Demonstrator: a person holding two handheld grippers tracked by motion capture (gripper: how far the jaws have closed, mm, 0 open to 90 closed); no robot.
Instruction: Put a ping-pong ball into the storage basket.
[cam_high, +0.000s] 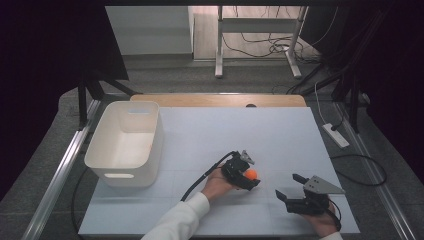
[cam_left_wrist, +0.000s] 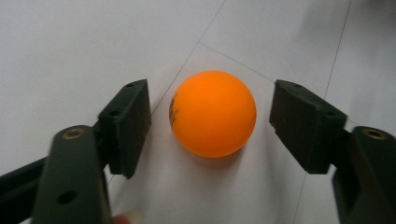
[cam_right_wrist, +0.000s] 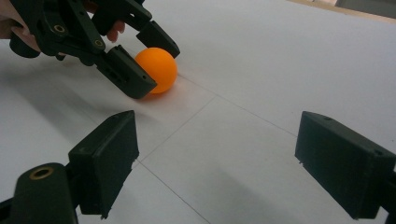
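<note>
Bin (cam_high: 125, 145) of white plastic stands near the left edge of the white surface (cam_high: 210, 130), its open top up; the inside looks bare, with only a faint orange mark on its right wall. It has a slot handle in the near wall and another in the far wall.

An orange ball (cam_left_wrist: 213, 113) rests on the surface, toward the near edge and roughly midway between left and right, well apart from the bin. Being round, it has no long axis; a small dark print on its skin faces the left pad in the left gripper view.

The left gripper (cam_high: 248, 176) reaches in from the person's left hand (cam_high: 216, 185), with one jaw on each side of the ball. In the left gripper view a narrow gap shows between each pad and the ball, so the jaws stand open around it without pressing.

The right gripper (cam_high: 291, 187) sits closer to the near right corner, apart from the ball, its jaws spread wide over bare surface with nothing between them.
</note>
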